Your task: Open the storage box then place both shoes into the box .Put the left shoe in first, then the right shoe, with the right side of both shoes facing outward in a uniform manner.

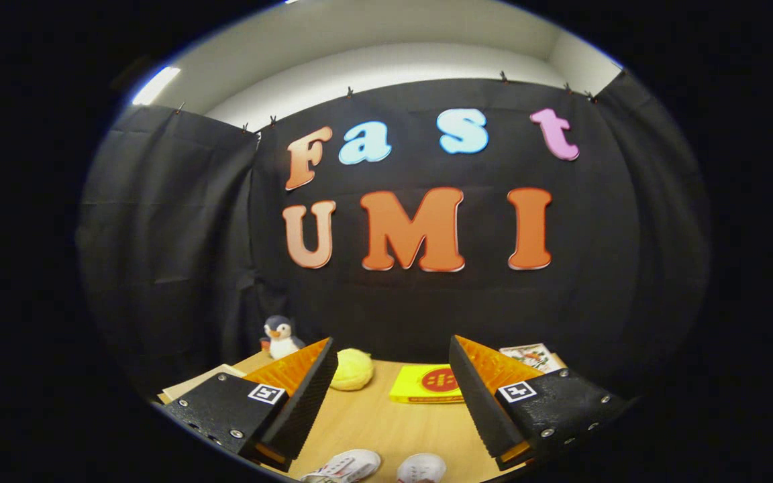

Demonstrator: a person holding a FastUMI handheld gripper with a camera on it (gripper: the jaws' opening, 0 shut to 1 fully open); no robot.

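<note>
Gripper view shows me a pale wooden table (386, 422) backed by the booth's black cloth wall (178, 255), white ceiling above; my gripper (393, 396) hangs over the table with its fingers spread wide, holding nothing; two white shoes (346, 466) lie low between the fingers, tips just visible, so I cannot tell their heading; beyond the fingers sit a yellow ball (351, 369), a yellow box (428, 384), a toy penguin (281, 337) and a printed card (531, 356).

A recording booth, not a home. Black cloth (178, 255) clipped up as walls surrounds a wooden table (386, 419).
</note>
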